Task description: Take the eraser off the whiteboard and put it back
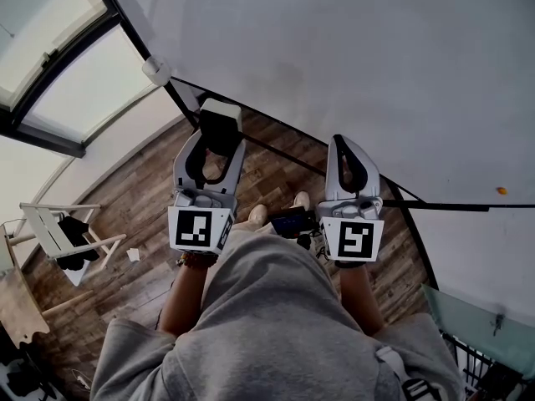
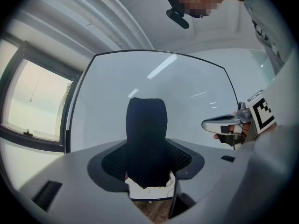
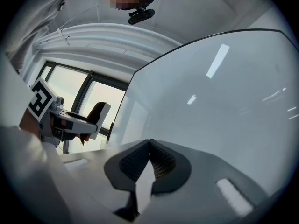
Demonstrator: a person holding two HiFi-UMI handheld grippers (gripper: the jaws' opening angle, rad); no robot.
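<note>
In the head view, we see both forearms reach forward out of a grey sweatshirt (image 1: 276, 307), side by side, with each gripper held level toward the board (image 1: 351, 48). The left gripper (image 1: 220, 138) has its jaws spread wide and clamped on the eraser (image 1: 221, 114), just before the board's lower edge. We cannot tell whether eraser and board touch. The right gripper (image 1: 346, 144) is empty, its jaws together. The marker cubes (image 1: 201, 229) cover both hands; only the left wrist (image 1: 197, 260) shows.

In the left gripper view, the eraser stands upright between the jaws. Its dark felt face fills the middle, and a white strip of its body shows below. It hides the part of the board behind it. The right gripper shows at the right, its rear lost in a grey blur.

In the right gripper view, the jaws meet at their tips with nothing between them. The board fills the right side. The left gripper with the eraser shows small at the left, against bright windows (image 3: 100, 97).
</note>
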